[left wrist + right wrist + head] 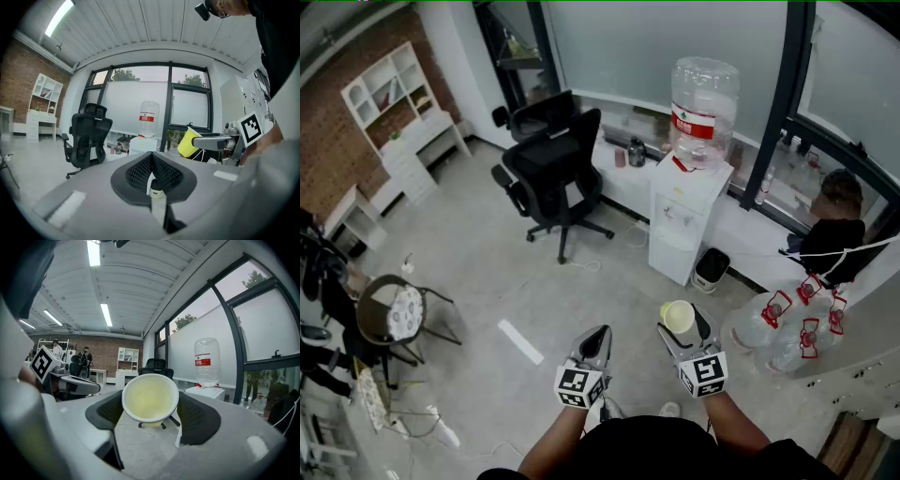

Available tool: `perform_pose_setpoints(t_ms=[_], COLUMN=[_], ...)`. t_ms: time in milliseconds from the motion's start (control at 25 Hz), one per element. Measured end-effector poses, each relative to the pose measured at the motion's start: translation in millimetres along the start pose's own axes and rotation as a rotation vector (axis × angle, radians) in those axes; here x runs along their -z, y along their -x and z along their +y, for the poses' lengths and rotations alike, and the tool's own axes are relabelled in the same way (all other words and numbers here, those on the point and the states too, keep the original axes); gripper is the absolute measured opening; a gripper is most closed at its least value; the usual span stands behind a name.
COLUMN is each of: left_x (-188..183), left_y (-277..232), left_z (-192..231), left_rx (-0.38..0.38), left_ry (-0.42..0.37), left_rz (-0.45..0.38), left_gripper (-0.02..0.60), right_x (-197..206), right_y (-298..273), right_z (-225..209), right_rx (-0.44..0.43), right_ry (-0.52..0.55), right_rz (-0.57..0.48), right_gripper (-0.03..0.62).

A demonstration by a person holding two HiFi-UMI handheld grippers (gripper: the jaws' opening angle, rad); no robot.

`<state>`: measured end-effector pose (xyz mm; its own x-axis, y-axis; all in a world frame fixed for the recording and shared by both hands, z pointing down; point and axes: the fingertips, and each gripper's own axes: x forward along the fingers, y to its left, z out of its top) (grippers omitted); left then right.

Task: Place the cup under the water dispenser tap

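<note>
The left gripper (598, 333) has its jaws closed together with nothing between them, the mesh pads meeting along one line in the left gripper view. Just to its right, the right gripper (682, 330) holds the cup (678, 316). The yellow paper cup lies on its side between the two pads, its open mouth turned back toward the right gripper view's camera, and the jaws stand wide around it.

Below both pairs of jaws is a bare grey floor (487, 272). A short white strip (520, 340) lies on it, just left of the left jaws. To the right of the right jaws a cluster of clear water bottles (787, 328) with red caps stands on the floor.

Ahead of the right jaws, well apart from the cup, is the white water dispenser (684, 225). A large clear bottle (703, 98) sits upside down on top of it, and a small bin (711, 269) stands just beside its base.

Ahead of the left jaws, left of the dispenser, stands a black office chair (553, 173). Far to the left of the jaws is a round chair (394, 314) with a patterned cushion.

Beyond the dispenser runs a low white ledge under tall dark-framed windows (675, 37). A person (834, 225) in dark clothes sits by the glass at the right. At the far left a white shelf unit (394, 103) stands against a brick wall (328, 141).
</note>
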<state>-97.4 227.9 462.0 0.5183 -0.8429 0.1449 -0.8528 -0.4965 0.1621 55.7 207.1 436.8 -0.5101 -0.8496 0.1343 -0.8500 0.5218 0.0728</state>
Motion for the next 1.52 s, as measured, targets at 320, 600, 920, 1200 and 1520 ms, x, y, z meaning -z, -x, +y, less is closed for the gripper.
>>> perform_pose_setpoints(t_ms=[320, 600, 920, 1200, 1520], left_x=[3, 8, 14, 20, 19], left_y=[2, 10, 18, 20, -11], left_z=[10, 31, 70, 91, 109], left_rx=[0.003, 0.024, 0.077, 0.101, 0.112], left_ry=[-0.003, 0.006, -0.023, -0.006, -0.013], left_rz=[0.009, 0.022, 0.022, 0.020, 0.030], left_gripper=[0.014, 0.014, 0.014, 0.014, 0.014], right_x=[2, 4, 16, 17, 23], right_y=[-11, -25, -49, -61, -82], right_z=[8, 22, 44, 54, 28], right_rx=[-0.001, 0.021, 0.082, 0.105, 0.121], right_ry=[0.009, 0.011, 0.010, 0.023, 0.010], right_rz=[0.012, 0.027, 0.068, 0.087, 0.100], right_gripper=[0.353, 0.359, 0.359, 0.359, 0.360])
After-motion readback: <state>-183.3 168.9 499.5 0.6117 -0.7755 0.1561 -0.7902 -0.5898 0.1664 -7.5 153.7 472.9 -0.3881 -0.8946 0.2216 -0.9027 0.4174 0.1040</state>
